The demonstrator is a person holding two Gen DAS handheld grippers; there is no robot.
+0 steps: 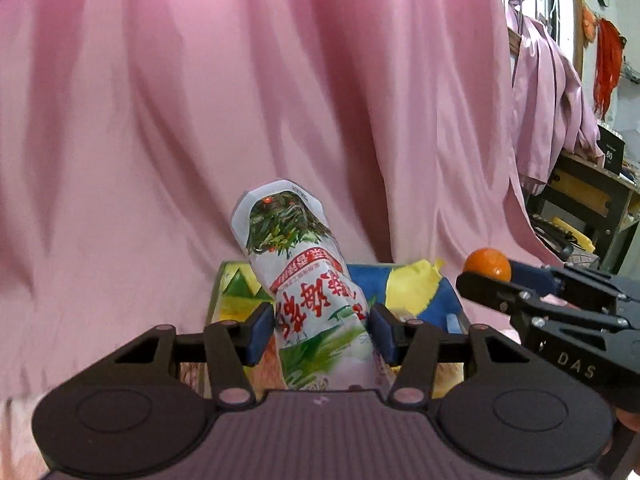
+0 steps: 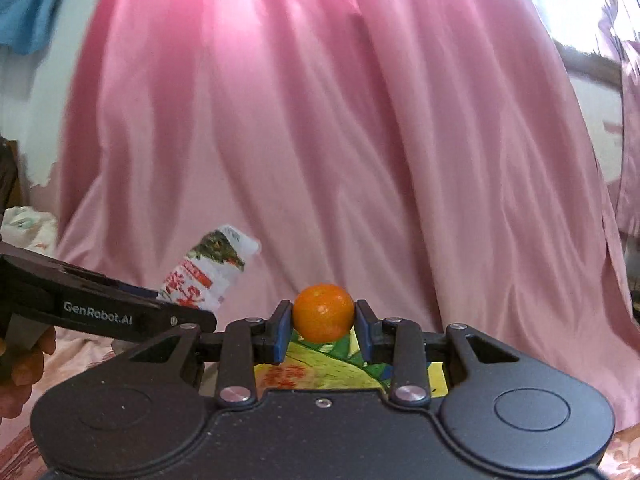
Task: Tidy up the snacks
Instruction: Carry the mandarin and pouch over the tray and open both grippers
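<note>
My left gripper (image 1: 322, 330) is shut on a white snack packet (image 1: 308, 280) with red lettering and green leaves; the packet sticks up and leans away between the blue pads. In the right wrist view that packet (image 2: 208, 270) shows at the left, held by the left gripper's black arm. My right gripper (image 2: 323, 330) is shut on a small orange (image 2: 324, 312), pinched between its two blue pads. From the left wrist view the orange (image 1: 487, 264) and the right gripper (image 1: 486, 280) appear at the right. Both hover over a colourful box (image 1: 416, 288), yellow, blue and green, seen again below the orange (image 2: 320, 364).
A pink satin curtain (image 1: 240, 100) fills the background in both views. At the far right stand a workbench (image 1: 592, 184) and hanging pink cloth (image 1: 548, 92). A hand (image 2: 24, 360) grips the left tool's handle. Pink patterned fabric (image 2: 92, 352) lies underneath.
</note>
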